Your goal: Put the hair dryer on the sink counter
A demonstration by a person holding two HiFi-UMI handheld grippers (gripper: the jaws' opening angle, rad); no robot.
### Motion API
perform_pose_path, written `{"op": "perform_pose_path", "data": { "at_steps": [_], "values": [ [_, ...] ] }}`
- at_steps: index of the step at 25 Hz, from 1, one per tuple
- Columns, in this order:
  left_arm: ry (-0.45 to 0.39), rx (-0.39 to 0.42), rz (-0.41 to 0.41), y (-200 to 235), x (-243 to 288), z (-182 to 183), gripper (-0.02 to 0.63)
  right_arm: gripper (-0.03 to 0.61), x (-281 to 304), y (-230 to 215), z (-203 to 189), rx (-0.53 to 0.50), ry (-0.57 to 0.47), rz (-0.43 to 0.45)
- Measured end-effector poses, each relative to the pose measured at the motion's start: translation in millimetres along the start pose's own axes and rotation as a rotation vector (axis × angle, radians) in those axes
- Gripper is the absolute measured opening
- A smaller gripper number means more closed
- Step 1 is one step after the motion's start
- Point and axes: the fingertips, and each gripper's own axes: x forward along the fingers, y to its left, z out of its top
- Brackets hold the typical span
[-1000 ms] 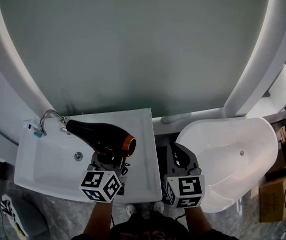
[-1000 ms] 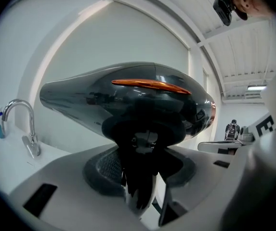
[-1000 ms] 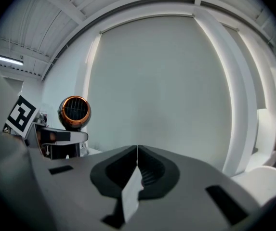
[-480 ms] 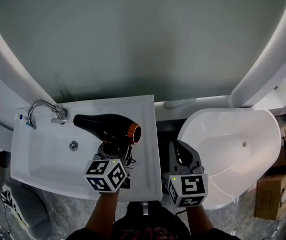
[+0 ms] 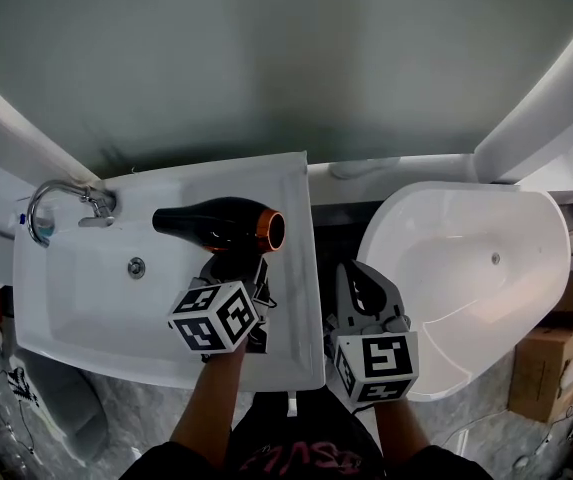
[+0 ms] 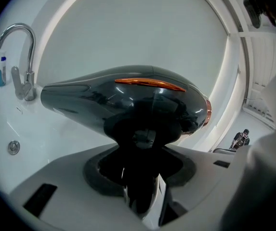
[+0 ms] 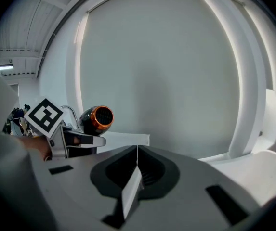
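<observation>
While the left gripper (image 5: pixel 234 276) clamps the handle of the black hair dryer (image 5: pixel 216 226), the dryer lies level over the right part of the white sink (image 5: pixel 76 318), left of centre in the head view; its narrow end points left toward the tap (image 5: pixel 58 200), its orange-ringed end right; whether it touches the sink is unclear; the right gripper (image 5: pixel 354 280), jaws pressed together on nothing, sits lower centre, between the sink and a white tub (image 5: pixel 466 268).
</observation>
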Motion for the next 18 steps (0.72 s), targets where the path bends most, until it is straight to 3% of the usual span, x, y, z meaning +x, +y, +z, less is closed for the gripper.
{"op": "perform_pose_path", "data": {
  "at_steps": [9, 18],
  "values": [
    [0.128, -0.049, 0.055, 24.9, 47.8, -28.3, 0.181, 0.021, 20.0, -10.2, -32.0, 0.024, 0.058, 0.001],
    [0.179, -0.042, 0.074, 37.6, 72.6, -44.2, 0.187, 0.021, 30.1, -14.9, -60.4, 0.05, 0.103, 0.004]
  ]
}}
